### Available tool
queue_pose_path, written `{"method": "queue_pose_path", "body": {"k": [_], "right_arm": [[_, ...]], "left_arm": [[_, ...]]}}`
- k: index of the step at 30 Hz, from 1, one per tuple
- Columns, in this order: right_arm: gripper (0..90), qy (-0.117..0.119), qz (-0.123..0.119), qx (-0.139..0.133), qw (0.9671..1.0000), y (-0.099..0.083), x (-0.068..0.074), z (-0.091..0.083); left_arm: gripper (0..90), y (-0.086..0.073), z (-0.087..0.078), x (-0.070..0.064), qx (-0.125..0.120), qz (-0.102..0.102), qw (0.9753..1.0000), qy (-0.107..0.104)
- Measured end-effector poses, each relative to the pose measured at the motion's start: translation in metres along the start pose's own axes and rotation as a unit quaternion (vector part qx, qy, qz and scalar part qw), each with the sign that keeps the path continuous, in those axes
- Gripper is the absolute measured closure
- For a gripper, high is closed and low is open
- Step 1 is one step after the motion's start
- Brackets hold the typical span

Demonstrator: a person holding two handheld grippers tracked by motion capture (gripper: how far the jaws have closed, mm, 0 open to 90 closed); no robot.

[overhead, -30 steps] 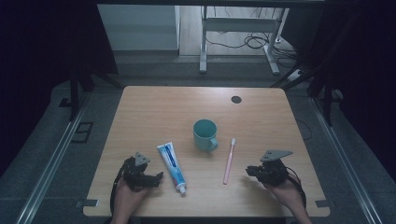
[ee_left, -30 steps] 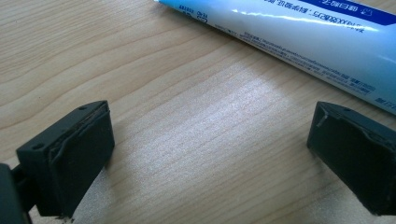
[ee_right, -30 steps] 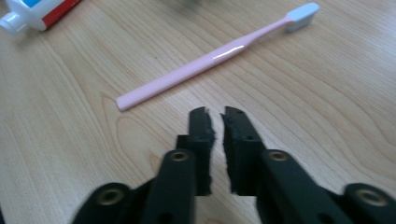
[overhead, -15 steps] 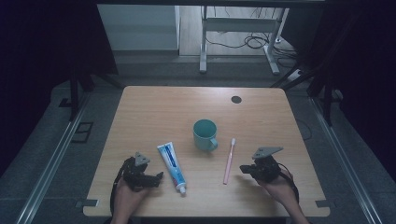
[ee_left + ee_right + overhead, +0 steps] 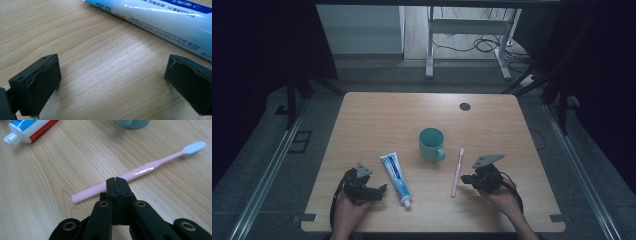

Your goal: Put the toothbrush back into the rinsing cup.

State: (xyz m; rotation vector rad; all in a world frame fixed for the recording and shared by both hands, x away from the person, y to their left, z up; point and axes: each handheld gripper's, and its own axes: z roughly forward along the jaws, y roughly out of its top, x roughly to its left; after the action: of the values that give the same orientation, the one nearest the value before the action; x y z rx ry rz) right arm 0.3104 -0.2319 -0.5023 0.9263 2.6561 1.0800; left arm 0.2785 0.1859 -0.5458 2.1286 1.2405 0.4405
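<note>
The high view looks forward and down from above the person's edge, taking in the whole table [image 5: 377,115] from well back. The left gripper view rides low and close over the wood, facing the toothpaste [image 5: 160,17] just ahead. The right gripper view looks along its pressed-together jaws, close over the toothbrush [image 5: 140,171]. It shares the toothpaste cap with the high view, and both show the mug [image 5: 431,144].

Two hand-held black grippers
The left gripper [image 5: 379,191] has blocky black pads; the right gripper [image 5: 116,185] has black linkage arms with brass-ringed pivots, a grey triangular plate and a trailing black cable.
</note>
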Motion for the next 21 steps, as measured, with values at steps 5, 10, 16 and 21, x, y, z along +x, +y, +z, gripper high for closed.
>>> {"method": "queue_pose_path", "body": {"k": [5,10,16,21], "right_arm": [[89.1,0.004,-0.006,0.002,1.0000,0.005,0.003,0.008],[89.2,0.009,-0.010,0.003,0.9999,0.009,0.007,0.016],[89.2,0.014,-0.015,0.004,0.9998,0.014,0.011,0.024],[89.2,0.019,-0.018,0.010,0.9996,0.016,0.014,0.032]], "left_arm": [[0.6,0.000,0.000,0.000,0.000,0.000,1.0000,0.000],[0.6,0.000,0.000,0.000,0.000,-0.001,1.0000,0.000],[0.6,0.000,0.000,0.000,0.000,-0.002,1.0000,0.000],[0.6,0.000,0.000,0.000,0.000,-0.002,1.0000,0.000]]}}
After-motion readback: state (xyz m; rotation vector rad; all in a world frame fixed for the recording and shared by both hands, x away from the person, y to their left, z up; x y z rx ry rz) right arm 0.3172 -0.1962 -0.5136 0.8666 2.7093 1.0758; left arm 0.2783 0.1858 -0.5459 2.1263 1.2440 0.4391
